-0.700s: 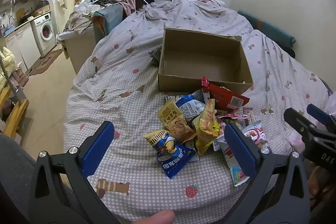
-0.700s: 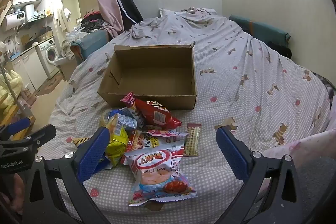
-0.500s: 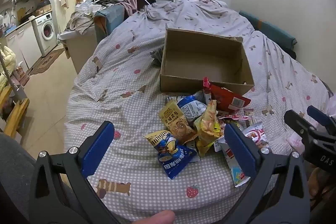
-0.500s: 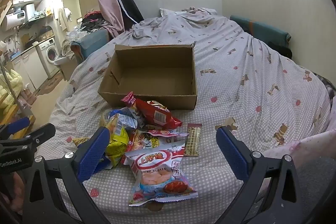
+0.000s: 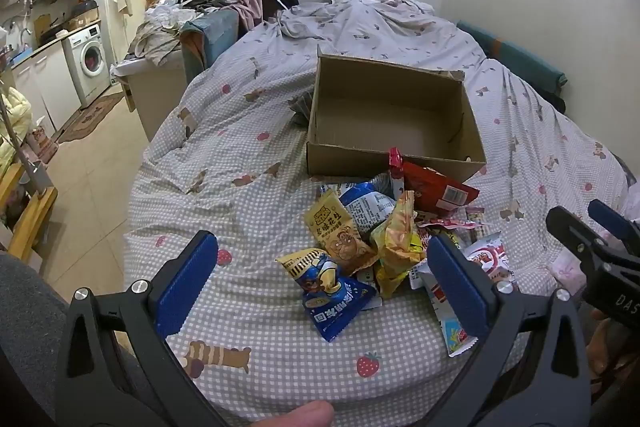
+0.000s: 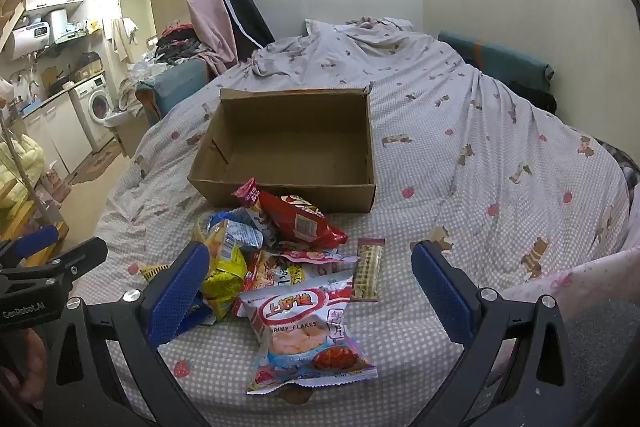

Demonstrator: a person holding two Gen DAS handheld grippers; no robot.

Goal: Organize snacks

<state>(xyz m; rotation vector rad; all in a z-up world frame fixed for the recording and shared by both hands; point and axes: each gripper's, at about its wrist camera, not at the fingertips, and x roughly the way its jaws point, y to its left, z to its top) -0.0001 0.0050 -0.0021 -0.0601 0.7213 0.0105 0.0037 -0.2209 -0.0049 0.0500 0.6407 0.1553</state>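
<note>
While both grippers hover over the bed (image 5: 248, 155), left gripper (image 5: 320, 279) and right gripper (image 6: 310, 287) have jaws wide, holding nothing. Snack pile (image 5: 380, 235) sits on the near side of the empty cardboard box (image 6: 288, 143), red bag (image 6: 298, 219) touching its front wall.

The near white snack bag (image 6: 306, 331) reads "SHRIMP FLAKES". The left hand-held gripper (image 6: 24, 301) body reads "GenRobot.AI"; the right hand-held gripper (image 5: 612, 283) shows "DAS".

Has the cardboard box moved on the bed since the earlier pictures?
No. The cardboard box sits at the same spot on the bedsheet, its front wall touching the red snack bag as before.
</note>
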